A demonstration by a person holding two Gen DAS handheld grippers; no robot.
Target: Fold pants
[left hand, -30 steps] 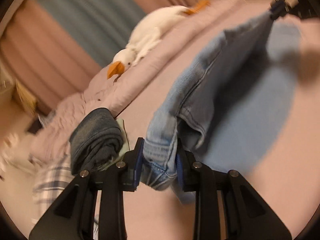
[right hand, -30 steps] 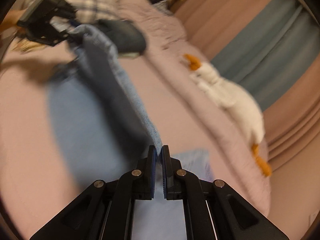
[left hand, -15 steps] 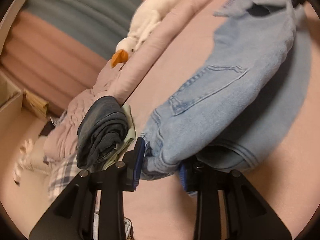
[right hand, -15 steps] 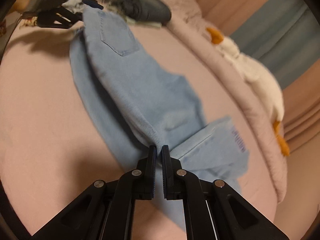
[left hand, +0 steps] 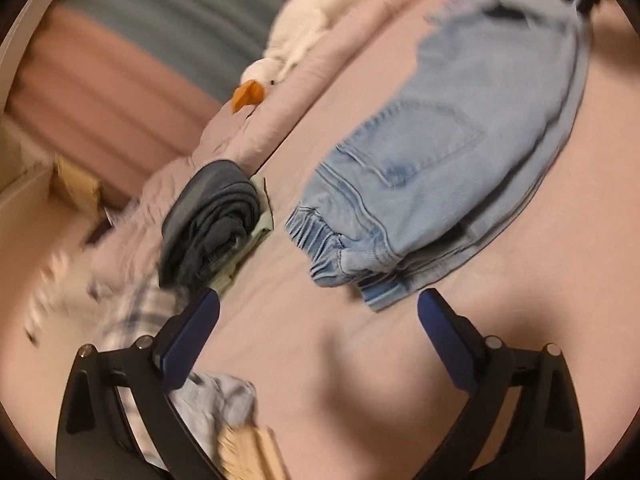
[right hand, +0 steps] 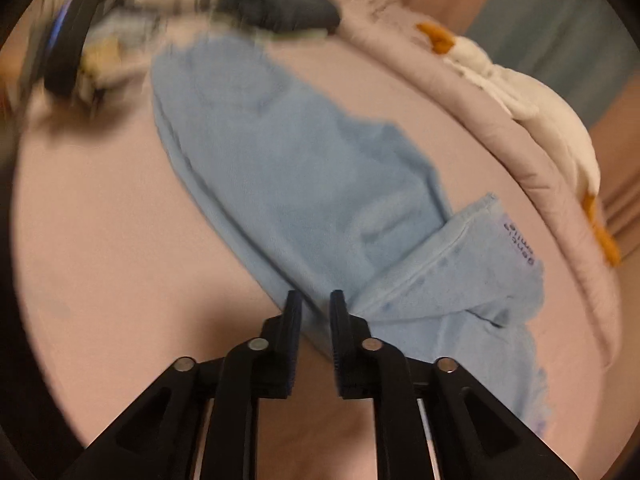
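Left gripper just opened wide, tilted down before jeans

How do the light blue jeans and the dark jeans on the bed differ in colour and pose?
The light blue jeans are pale denim; the dark jeans are deep grey-blue. The light blue jeans lie spread long on the bed, folded once; the dark jeans are a compact bundle on a pale green cloth. Neither is held; both lie on the bed.

Left black two-finger tongs with blue pads just sprung wide apart, nothing between, right black tongs just parted narrowly, tilted downward, fabric edge in the gap
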